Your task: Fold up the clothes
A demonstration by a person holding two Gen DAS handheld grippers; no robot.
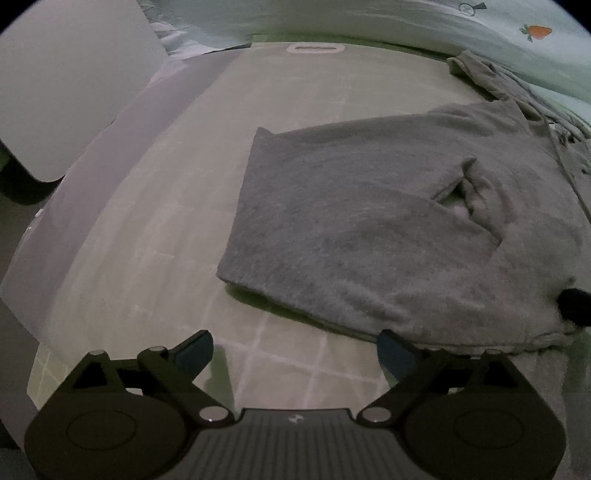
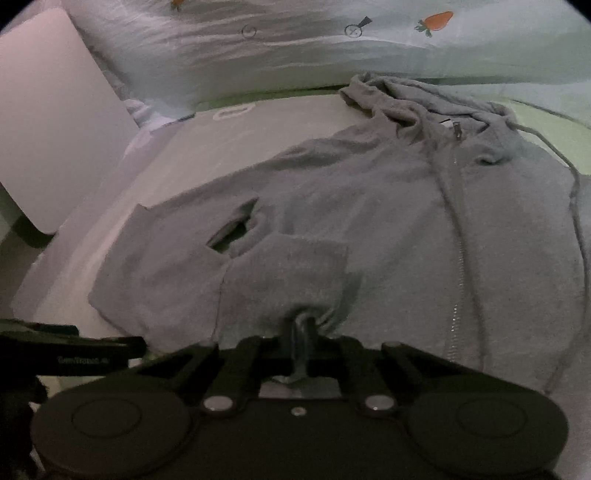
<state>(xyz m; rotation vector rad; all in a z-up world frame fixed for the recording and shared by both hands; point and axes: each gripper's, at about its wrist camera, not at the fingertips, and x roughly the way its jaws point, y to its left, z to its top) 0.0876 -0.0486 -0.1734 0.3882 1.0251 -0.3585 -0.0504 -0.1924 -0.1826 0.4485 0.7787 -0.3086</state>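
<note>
A grey zip-up hoodie lies flat, front up, on a pale gridded mat. In the right wrist view the hoodie has its hood at the far end and its zipper running down the right. A sleeve end is folded over the body. My right gripper is shut on a pinch of that grey fabric at its near edge. My left gripper stands open just above the mat, in front of the hoodie's near hem, with nothing between its fingers.
A white flat panel leans at the left, beyond the mat's edge. Pale bedding with carrot prints rises behind the mat. The mat shows bare to the left of the hoodie. The left gripper's body sits at the lower left.
</note>
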